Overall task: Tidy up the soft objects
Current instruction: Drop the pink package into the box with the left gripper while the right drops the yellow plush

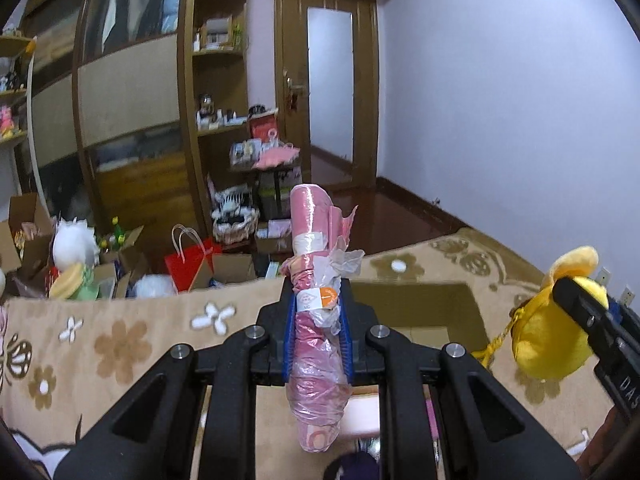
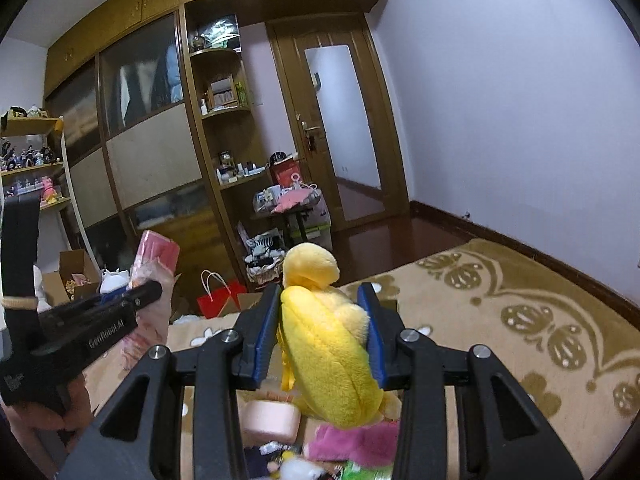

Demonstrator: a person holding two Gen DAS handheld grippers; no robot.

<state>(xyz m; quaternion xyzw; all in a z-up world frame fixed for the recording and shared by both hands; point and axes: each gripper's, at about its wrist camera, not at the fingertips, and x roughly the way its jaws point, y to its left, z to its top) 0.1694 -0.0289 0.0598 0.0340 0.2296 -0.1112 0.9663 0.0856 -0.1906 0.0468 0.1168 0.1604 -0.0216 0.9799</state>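
My left gripper (image 1: pixel 318 312) is shut on a pink rolled bundle wrapped in clear plastic (image 1: pixel 314 240), which stands upright between the blue pads above the bed. My right gripper (image 2: pixel 326 316) is shut on a yellow plush toy (image 2: pixel 324 344). The plush also shows at the right edge of the left wrist view (image 1: pixel 552 336), held by the other gripper. The pink bundle shows at the left of the right wrist view (image 2: pixel 154 256). Below the right gripper lie a pink plush (image 2: pixel 352 440) and a pale pink object (image 2: pixel 272 416).
A beige flowered blanket (image 1: pixel 120 340) covers the bed. An open cardboard box (image 1: pixel 420 312) sits on it. Beyond the bed edge the floor holds a red bag (image 1: pixel 188 260), boxes and plush toys. A wardrobe, shelves and a door stand behind.
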